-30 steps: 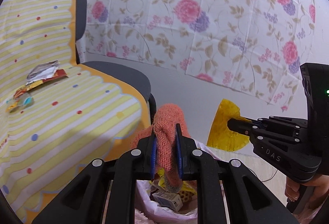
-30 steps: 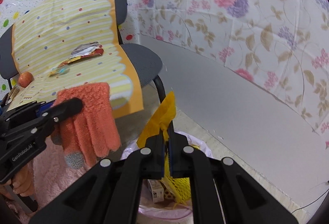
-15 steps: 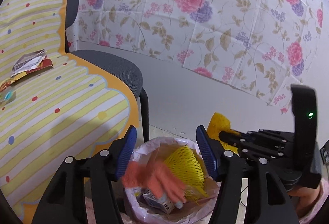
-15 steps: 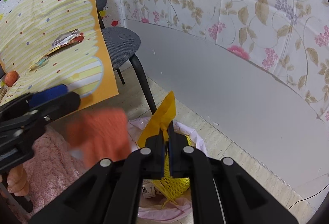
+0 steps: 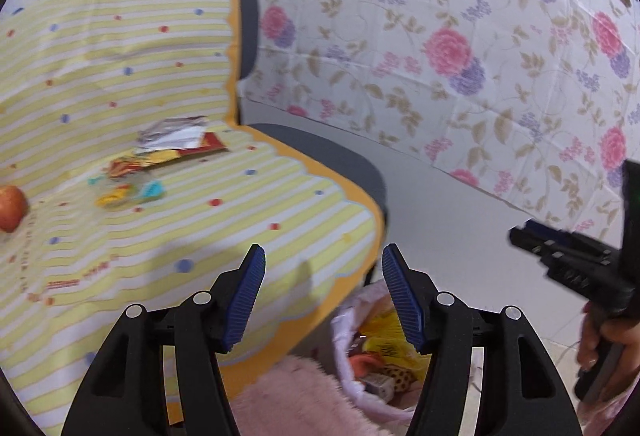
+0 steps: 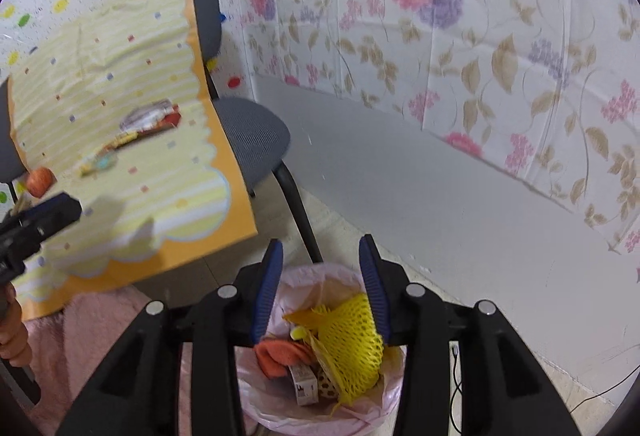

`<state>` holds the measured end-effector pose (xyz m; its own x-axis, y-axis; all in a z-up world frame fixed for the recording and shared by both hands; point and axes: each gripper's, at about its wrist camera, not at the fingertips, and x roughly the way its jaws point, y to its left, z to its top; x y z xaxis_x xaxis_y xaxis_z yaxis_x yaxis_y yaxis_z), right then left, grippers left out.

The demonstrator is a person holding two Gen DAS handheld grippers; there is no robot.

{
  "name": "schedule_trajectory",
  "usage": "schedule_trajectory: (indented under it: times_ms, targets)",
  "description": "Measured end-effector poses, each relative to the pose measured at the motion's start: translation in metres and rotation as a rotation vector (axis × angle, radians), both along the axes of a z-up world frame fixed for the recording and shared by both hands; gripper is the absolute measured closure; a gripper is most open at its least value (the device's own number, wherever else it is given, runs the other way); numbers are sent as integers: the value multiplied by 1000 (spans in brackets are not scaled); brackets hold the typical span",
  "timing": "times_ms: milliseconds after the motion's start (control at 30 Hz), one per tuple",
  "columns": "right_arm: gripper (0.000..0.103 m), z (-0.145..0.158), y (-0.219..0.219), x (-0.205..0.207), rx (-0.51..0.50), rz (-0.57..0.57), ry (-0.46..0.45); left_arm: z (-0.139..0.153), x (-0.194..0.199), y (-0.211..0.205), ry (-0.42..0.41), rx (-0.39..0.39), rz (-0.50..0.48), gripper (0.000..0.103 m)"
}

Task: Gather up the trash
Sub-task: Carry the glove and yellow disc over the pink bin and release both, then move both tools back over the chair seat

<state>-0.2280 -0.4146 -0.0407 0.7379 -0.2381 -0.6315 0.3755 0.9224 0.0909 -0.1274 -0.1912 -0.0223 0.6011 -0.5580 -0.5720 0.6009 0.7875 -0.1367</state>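
We are looking along two pairs of handheld tongs in a room papered with pink and purple flowers. The left tongs (image 5: 323, 296) are released, blue pads wide apart with nothing between them, and they point toward a chair (image 5: 320, 159) draped with a yellow striped cloth (image 5: 120, 75).

On that cloth lies the remaining trash: a crumpled silver and red wrapper (image 5: 180, 139), a yellow and red wrapper (image 5: 136, 163) just in front of it, and small yellow and teal scraps (image 5: 130, 193) nearer to us (this view is blurred, so finer detail escapes us). A red-orange fruit (image 5: 10, 207) sits at the far left edge of the cloth, apart from the wrappers.

The right tongs (image 6: 320, 288) hover directly above a bin lined with a pink bag (image 6: 260, 404), and their jaws are opening, with nothing pressed between the pads. Inside the bin we see a yellow foam net (image 6: 348, 340), an orange glove (image 6: 276, 354) to its left, a small carton (image 6: 304, 384) and a spotted scrap (image 6: 328, 386). The bin stands on the floor beside the chair's black leg (image 6: 296, 207), next to a fluffy pink rug (image 6: 88, 340).

From the right view, the left tongs reach in from the left edge over the cloth; a hand (image 5: 604, 344) grips the right tongs' handle in the left view.
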Motion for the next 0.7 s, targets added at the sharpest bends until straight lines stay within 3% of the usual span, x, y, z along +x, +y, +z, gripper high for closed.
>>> schedule_trajectory:
  times_ms: [33,100,433,700]
  targets:
    - [64,7,5,0,0,17,-19,2,-1,10,-13,7,30,40]
    - [64,15,12,1,6,45,-41,3,-1,26,-32,35,99,25]
    - [64,27,57,36,7,164,-50,-2,14,117,-23,73,367,25]
    - [64,39,90,71,-5,271,-67,0,30,150,-27,107,499,25]
